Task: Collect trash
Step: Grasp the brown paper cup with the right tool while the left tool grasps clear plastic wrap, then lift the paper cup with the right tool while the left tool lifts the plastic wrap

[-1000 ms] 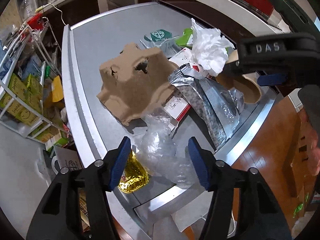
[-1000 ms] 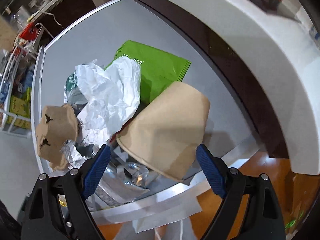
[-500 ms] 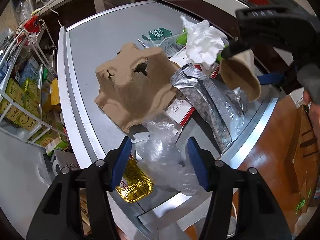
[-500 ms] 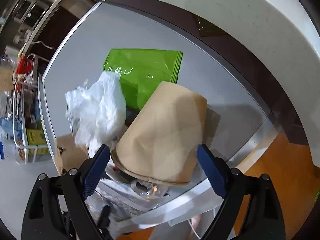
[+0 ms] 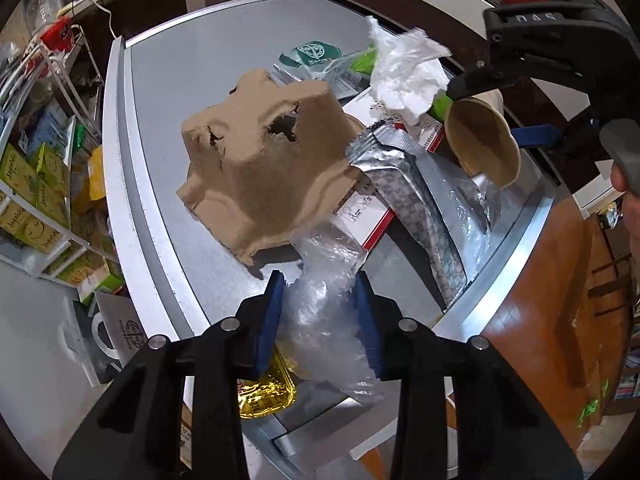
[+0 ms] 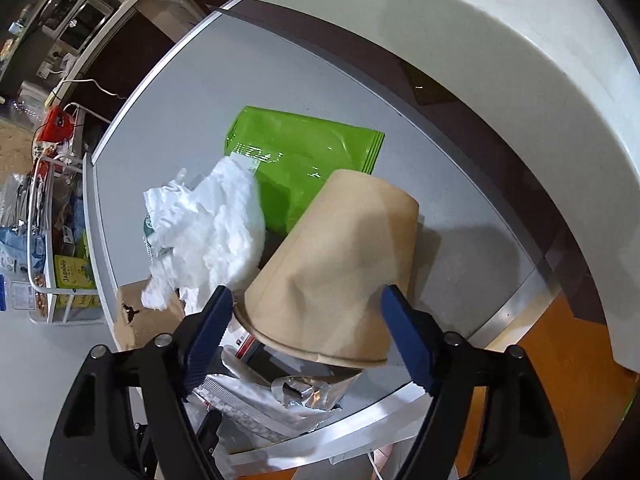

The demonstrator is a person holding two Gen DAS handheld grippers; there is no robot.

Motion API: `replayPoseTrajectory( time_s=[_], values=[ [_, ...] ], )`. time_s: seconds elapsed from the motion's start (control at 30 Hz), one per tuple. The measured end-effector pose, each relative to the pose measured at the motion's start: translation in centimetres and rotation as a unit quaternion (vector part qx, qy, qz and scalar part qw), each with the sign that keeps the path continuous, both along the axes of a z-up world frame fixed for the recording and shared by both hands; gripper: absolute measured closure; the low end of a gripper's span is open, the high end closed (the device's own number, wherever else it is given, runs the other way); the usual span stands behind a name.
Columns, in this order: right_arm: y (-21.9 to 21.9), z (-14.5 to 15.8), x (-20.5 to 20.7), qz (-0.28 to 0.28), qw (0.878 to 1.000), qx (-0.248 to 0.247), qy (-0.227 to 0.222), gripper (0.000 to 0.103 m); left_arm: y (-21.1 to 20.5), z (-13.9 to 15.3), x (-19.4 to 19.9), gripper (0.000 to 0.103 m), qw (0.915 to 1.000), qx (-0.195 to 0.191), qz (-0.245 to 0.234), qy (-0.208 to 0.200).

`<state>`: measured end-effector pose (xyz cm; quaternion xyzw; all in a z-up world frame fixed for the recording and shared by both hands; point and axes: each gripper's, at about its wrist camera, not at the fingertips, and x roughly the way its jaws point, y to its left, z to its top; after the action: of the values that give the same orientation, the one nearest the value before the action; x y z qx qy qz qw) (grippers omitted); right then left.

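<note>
Starting on the left: the left gripper (image 5: 320,312) is closing its jaws on a wad of clear plastic wrap (image 5: 326,304) sitting right at the near edge of the grey counter (image 5: 192,76), and the blue pads already press into both sides of it. That stuff looks basically weightless, soft and slippery, so I'd guess it squashes down to nothing and could slide out unless the pinch lands on the bunched-up middle, which is about where the pads are. The gripper points steeply down at the counter. A gold foil tray (image 5: 266,394) lies just below the wrap, partly hidden by the fingers.

Further in, the brown pulp drink carrier (image 5: 264,176) sits beside the wrap, leaning on a red and white box (image 5: 360,216) and a silver foil pouch (image 5: 420,200). The carrier looks stiff but light, probably easiest to grab by an edge.

Over on the right, the right gripper (image 6: 308,312) is also closing, with the brown paper cup (image 6: 340,268) between its jaws near the rim. The cup lies tipped, partly on the green pouch (image 6: 304,160), with crumpled white paper (image 6: 212,232) touching its left side. It's light and crushable, and already dented, so a gentle squeeze near the rolled rim seems best. That gripper also points steeply down.
</note>
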<state>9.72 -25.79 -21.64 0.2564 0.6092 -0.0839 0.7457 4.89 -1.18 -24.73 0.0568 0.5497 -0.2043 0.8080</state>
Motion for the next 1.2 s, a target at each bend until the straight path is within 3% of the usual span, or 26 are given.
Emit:
replayPoseTrajectory(
  time_s=[0.1,0.17,0.3,0.63,0.97,1.1,1.17,1.2],
  values=[
    [-0.1,0.1,0.1,-0.003,1.0,-0.003,0.009,0.024,0.3,0.1,0.0,0.066,1.0,-0.001,0.005,-0.002],
    [-0.5,0.1,0.0,-0.009,1.0,-0.016,0.012,0.01,0.4,0.1,0.1,0.066,1.0,0.001,0.008,-0.003],
    [-1.2,-0.5,0.3,-0.035,0.999,0.017,0.027,0.01,0.6,0.1,0.0,0.066,0.9999,-0.002,0.011,-0.003],
    [-0.8,-1.9,1.4,-0.034,0.998,0.027,0.048,0.011,0.6,0.1,-0.3,0.066,0.9999,-0.002,0.01,-0.006],
    [-1.4,-0.8,-0.3,-0.023,0.998,0.062,0.005,0.031,2.5,0.8,0.1,0.066,0.998,-0.058,0.026,0.007],
    [-1.3,-1.1,-0.2,-0.013,0.998,0.063,0.02,0.027,3.1,0.7,0.4,0.066,0.9969,-0.067,0.036,0.016],
    [-1.6,-1.3,-0.6,-0.019,0.998,0.054,0.024,0.014,3.1,0.5,0.4,0.066,0.9972,-0.063,0.037,0.015],
    [-1.7,-1.5,-0.8,-0.024,0.998,0.058,0.027,0.013,3.2,0.3,0.2,0.066,0.9974,-0.061,0.036,0.014]
  ],
)
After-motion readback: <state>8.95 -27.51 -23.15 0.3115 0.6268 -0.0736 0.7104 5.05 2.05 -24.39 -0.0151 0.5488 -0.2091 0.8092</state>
